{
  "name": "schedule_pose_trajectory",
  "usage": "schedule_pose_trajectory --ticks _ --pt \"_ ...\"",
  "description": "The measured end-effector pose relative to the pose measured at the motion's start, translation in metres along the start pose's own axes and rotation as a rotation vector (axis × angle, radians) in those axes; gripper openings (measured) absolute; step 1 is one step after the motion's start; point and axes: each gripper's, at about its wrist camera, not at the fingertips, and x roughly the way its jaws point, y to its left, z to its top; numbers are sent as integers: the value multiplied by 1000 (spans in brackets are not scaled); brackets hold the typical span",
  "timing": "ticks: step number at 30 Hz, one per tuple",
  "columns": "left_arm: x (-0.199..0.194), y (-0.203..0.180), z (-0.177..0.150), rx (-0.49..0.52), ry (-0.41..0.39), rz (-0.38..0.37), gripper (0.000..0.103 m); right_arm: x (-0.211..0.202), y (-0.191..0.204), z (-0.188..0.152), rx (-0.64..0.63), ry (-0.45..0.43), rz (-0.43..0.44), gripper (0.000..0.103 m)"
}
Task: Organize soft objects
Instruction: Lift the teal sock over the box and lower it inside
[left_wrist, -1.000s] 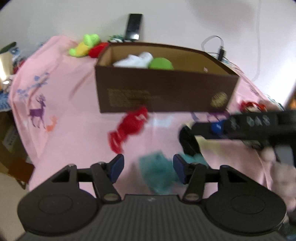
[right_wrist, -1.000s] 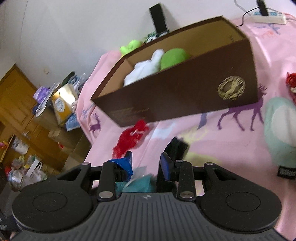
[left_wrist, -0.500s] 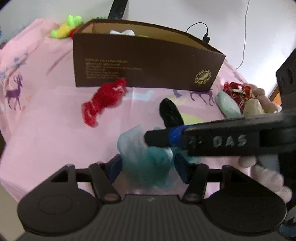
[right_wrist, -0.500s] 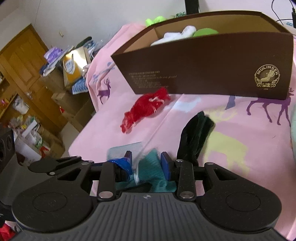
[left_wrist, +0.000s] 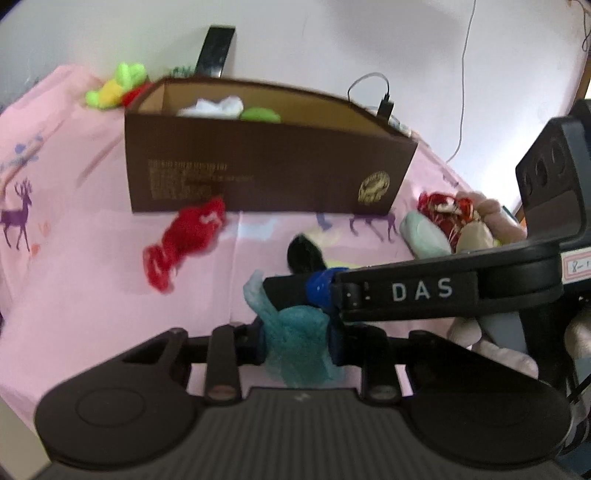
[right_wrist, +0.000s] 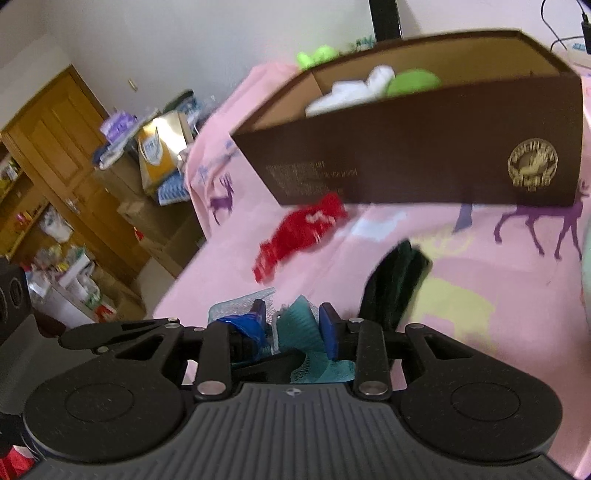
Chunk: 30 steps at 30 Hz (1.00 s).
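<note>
The teal mesh cloth is hanging bunched between your two grippers, low over the pink deer-print sheet. Your left gripper has just been closing and is now pinching the cloth between both pads. Your right gripper, reaching across from the right, has been closing too and is clamping the same cloth. Beyond them a black sock and a red knit piece are lying on the sheet, just before the brown box, which is holding white and green items.
</note>
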Motion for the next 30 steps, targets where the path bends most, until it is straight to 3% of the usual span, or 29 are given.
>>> schedule_pose_trajectory --ticks 7,17,23,30 --pt "-21 -13 32 75 -123 20 27 -22 7 30 -21 -124 45 14" --pt "-20 -7 110 144 -259 27 27 -25 17 102 -116 -280 9 14" --pt "10 7 146 138 -266 44 27 -2 4 134 -84 -304 -29 14" --pt "57 21 165 111 -205 57 27 33 -21 153 -26 -262 -83 14"
